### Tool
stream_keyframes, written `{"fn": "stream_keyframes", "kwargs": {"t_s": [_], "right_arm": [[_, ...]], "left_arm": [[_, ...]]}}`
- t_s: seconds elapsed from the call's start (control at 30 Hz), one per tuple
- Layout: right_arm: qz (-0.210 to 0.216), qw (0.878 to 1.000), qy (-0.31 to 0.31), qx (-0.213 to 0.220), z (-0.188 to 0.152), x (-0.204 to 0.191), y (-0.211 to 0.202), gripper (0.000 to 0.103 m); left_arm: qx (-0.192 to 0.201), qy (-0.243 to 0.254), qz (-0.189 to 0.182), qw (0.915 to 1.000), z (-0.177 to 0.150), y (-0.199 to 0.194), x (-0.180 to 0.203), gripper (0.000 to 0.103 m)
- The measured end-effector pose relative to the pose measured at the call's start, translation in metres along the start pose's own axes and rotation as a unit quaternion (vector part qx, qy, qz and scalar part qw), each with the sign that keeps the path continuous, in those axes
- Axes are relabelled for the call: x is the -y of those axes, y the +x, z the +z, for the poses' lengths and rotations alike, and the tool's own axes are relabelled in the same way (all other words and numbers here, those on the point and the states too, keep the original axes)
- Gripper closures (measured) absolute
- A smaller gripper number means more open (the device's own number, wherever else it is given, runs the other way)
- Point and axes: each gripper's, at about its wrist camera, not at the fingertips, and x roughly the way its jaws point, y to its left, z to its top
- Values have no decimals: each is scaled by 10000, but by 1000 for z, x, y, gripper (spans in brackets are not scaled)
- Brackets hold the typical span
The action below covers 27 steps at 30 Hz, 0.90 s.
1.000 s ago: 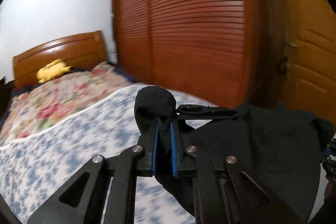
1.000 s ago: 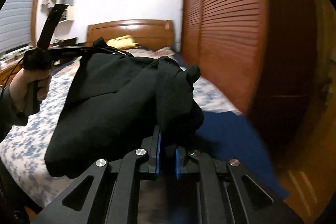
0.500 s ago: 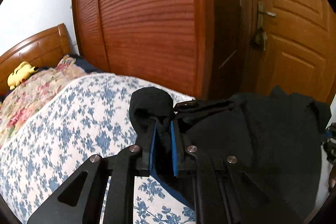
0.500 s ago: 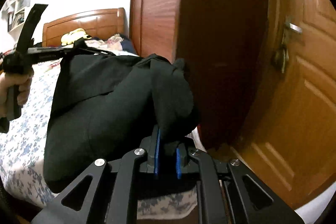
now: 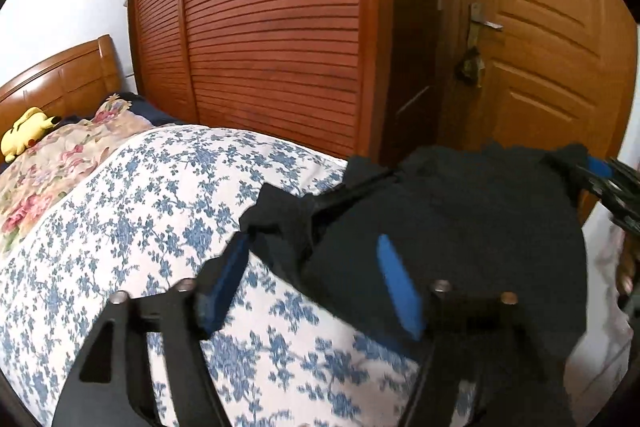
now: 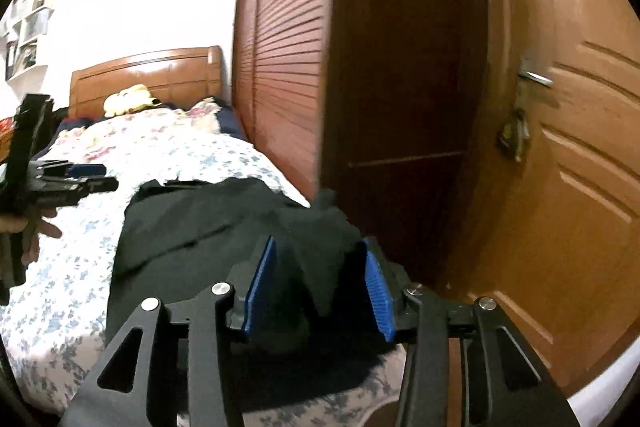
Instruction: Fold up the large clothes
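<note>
Cloth, black and bulky, lies in a heap on the near end of the bed: the black garment (image 5: 460, 227) rests on the blue-flowered bedspread (image 5: 132, 211), close to the edge that faces the louvred wardrobe (image 5: 272, 27) and the wooden door (image 5: 560, 67). The left tongs (image 5: 312, 279) are opening, their blue pads wide apart; a fold of the garment lies between them, and neither pad presses on it. The right tongs (image 6: 320, 287) are opening too, with a peaked corner of the black fabric standing in the gap between the blue pads, which stand clear of it on both sides. In the right wrist view the left tongs appear at the left edge above the bedspread, beside the garment's far edge, carried by a hand (image 6: 32, 227) whose fingers show below the handle. In the left wrist view the right tongs show at the right edge, just past the garment. Further up the bed lie a flowered quilt (image 5: 52, 163) and a yellow plush toy (image 5: 26, 133) by the wooden headboard (image 5: 60, 83).
</note>
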Motion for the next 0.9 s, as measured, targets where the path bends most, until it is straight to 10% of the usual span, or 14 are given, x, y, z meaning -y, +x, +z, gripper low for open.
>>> {"fn": "stream_keyframes", "kwargs": {"t_s": [0.3,0.43,0.6,0.67,0.73,0.9], "right_arm": [[-354,9992,82,-179,-12,8,24,45],[-339,9966,269,-707,-18,6,42,25],[39,9845,1005,-1435,-35,25,75,23],[307,9835,1058,-1436,-33,28,80,31],[486,9856,817,-1401,-28,24,76,77],[-58,9902,751,-1177,-15,30,60,88]], "left_arm": [[-76,-77,-222,9997,-29,-13,3,24],[-85,29,-254,9996,-34,-10,9,24],[-146,69,-284,9995,-40,-1,13,24],[-195,45,-295,9994,-42,4,13,24],[-202,7,-262,9995,-46,4,11,24],[-174,-129,-214,9995,-53,-5,5,24]]}}
